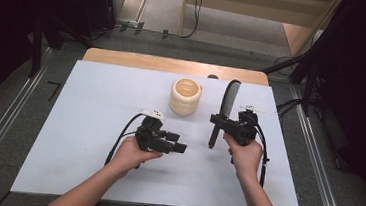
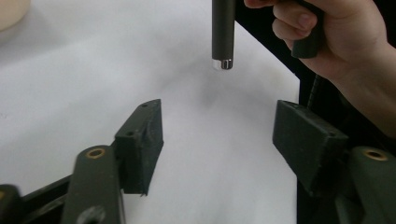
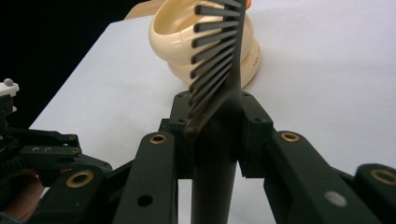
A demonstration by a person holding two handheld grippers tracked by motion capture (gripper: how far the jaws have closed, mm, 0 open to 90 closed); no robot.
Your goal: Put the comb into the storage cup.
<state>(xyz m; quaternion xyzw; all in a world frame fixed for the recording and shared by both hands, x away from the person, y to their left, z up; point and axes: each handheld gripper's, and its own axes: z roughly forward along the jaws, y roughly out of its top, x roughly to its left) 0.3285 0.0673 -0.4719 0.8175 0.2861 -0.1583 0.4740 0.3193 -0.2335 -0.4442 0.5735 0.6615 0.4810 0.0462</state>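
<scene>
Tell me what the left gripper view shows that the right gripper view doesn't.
Left gripper view alone: the left gripper's open jaws with nothing between them, the comb handle's silver tip hanging above the table, and the person's right hand.

Right gripper view alone: the right gripper shut on the comb, and the comb's teeth in front of the cup's open mouth.

Both: the white table, the comb's handle, and the cream cup, just a corner of it in the left gripper view.

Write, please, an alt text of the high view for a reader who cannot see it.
The right gripper holds a dark plastic comb by its handle, teeth end pointing away, above a white table. The left gripper, open, points toward the comb's handle. A cream ribbed cup stands beyond them.
</scene>
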